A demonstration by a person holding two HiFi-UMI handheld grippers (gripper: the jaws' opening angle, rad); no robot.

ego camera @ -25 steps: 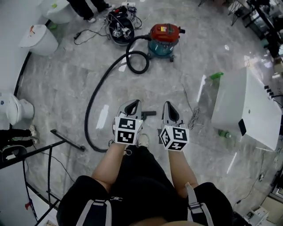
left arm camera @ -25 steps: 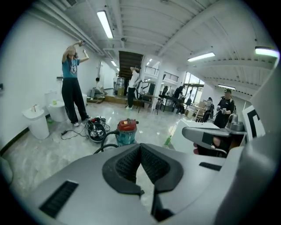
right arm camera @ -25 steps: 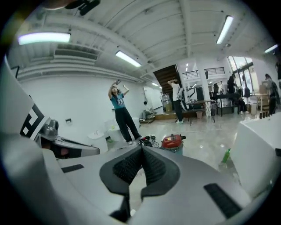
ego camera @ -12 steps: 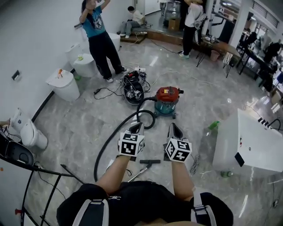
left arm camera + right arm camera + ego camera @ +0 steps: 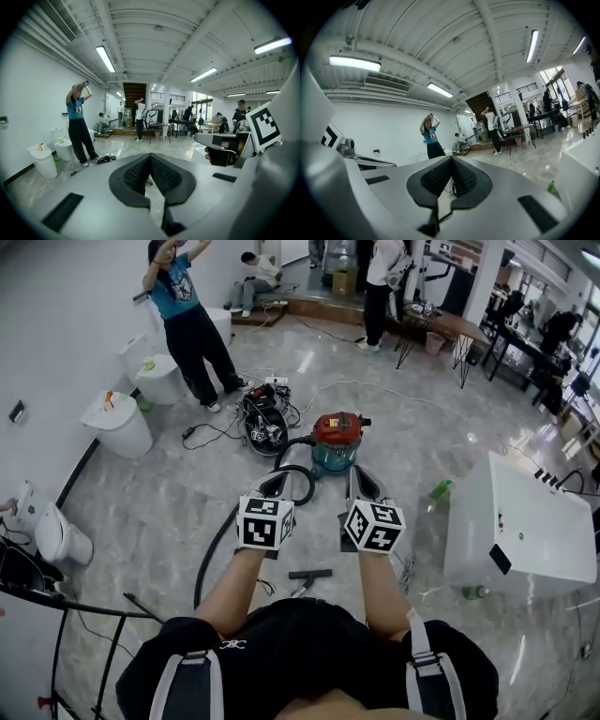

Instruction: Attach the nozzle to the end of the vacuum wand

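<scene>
The black floor nozzle lies on the grey marble floor just ahead of the person's knees. A short silver stretch of wand shows beside it. A black hose curves from there to the red and teal vacuum cleaner. My left gripper and right gripper are held side by side in the air above the floor, pointing out into the room. Both are shut with nothing between their jaws, as the left gripper and right gripper show in the gripper views.
A large white box-shaped unit stands at the right, with a green bottle beside it. A cable pile lies behind the vacuum. White bins and a toilet line the left wall. People stand further back.
Both grippers have risen well above the floor, still shut and empty. The head view has tilted up from the floor to take in the room and the people in it.
</scene>
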